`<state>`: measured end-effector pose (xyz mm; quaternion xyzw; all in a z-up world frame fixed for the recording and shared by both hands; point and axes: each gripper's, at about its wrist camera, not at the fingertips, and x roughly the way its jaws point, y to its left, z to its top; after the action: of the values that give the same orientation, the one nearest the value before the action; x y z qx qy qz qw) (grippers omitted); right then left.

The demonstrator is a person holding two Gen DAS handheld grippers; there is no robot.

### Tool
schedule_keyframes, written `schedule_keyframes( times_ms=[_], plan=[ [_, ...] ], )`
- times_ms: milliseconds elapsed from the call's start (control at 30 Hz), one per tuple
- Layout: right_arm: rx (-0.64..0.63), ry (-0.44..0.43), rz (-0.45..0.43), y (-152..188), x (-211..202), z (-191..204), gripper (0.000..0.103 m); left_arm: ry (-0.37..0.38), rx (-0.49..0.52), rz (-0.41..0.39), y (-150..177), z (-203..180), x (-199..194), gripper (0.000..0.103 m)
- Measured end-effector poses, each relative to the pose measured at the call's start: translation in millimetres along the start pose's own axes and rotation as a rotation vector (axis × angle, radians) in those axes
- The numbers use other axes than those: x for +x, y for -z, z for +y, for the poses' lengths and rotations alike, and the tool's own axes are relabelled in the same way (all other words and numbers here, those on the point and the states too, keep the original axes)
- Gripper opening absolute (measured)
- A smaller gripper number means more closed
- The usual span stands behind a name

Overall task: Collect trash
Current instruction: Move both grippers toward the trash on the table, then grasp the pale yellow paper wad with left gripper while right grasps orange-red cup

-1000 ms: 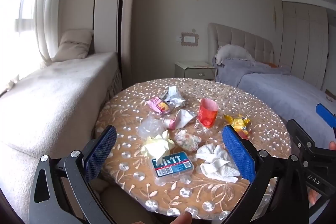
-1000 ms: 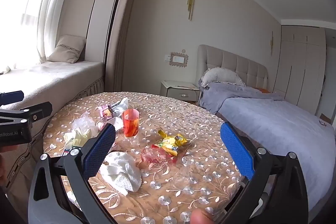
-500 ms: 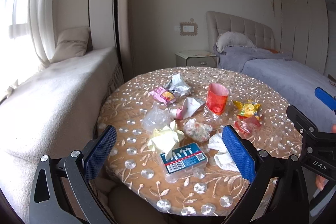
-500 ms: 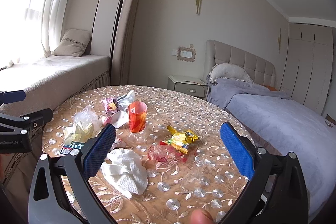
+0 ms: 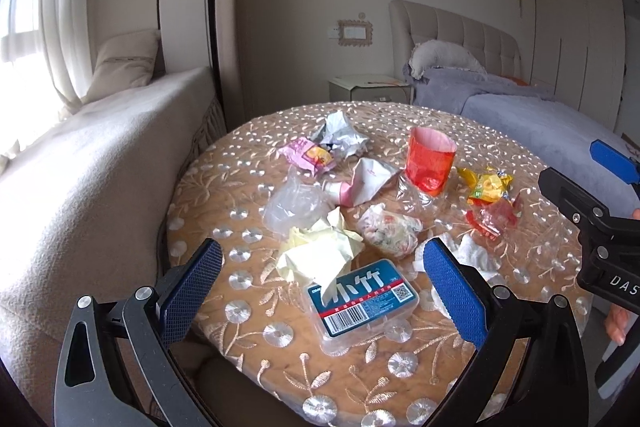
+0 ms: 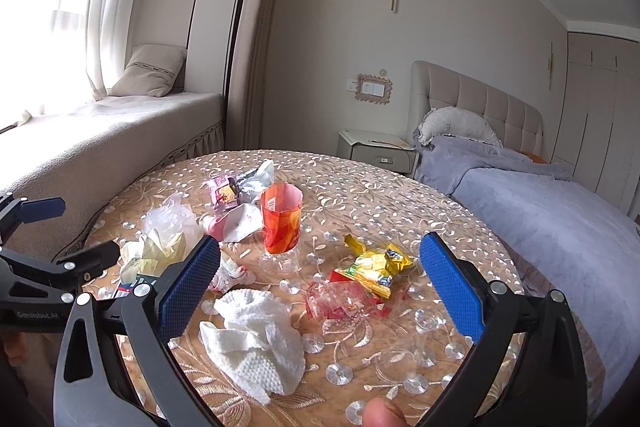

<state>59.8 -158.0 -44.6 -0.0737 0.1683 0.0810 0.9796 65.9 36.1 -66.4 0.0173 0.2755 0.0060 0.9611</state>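
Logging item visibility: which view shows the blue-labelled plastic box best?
The left wrist view: the blue-labelled plastic box lies whole between the open left claw fingers, label and barcode readable. In the right wrist view only a corner shows behind a claw finger.

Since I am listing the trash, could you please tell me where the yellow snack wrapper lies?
The yellow snack wrapper lies on the round table, right of the orange cup, just behind the crumpled red plastic.
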Motion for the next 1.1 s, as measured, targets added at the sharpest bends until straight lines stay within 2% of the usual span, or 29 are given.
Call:
schedule_keyframes(
  times_ms=[167, 400, 433, 500, 567, 600, 633, 700, 1033, 1100],
  plan=[
    [-0.013, -0.021, 0.030, -4, 30, 11, 0.100, -0.008, -0.023, 0.078, 1, 5, 38, 0.099],
    [-0.011, -0.033, 0.096, -4, 64, 14, 0.100, -0.025, 0.003, 0.132, -3, 3, 77, 0.097],
    [-0.010, -0.031, 0.101, -5, 67, 15, 0.100, -0.020, -0.002, 0.151, -2, 5, 83, 0.094],
    [-0.009, -0.027, 0.109, -6, 72, 16, 0.100, 0.005, -0.010, 0.191, 1, 8, 93, 0.066],
    [-0.010, -0.023, 0.114, -6, 77, 17, 0.100, 0.028, -0.027, 0.228, 4, 13, 102, 0.059],
    [-0.012, -0.022, 0.117, -6, 80, 19, 0.100, 0.045, -0.030, 0.226, 6, 14, 103, 0.053],
    [-0.015, -0.022, 0.120, -6, 82, 19, 0.100, 0.059, -0.036, 0.227, 6, 14, 102, 0.051],
    [-0.020, -0.022, 0.127, -6, 87, 22, 0.100, 0.050, -0.049, 0.194, 3, 15, 98, 0.038],
    [-0.030, -0.016, 0.174, -15, 129, 33, 0.100, 0.022, -0.085, 0.065, -16, 28, 62, 0.036],
    [-0.015, -0.040, 0.193, -16, 140, 33, 0.100, 0.023, -0.082, 0.057, -18, 28, 59, 0.036]
  ],
)
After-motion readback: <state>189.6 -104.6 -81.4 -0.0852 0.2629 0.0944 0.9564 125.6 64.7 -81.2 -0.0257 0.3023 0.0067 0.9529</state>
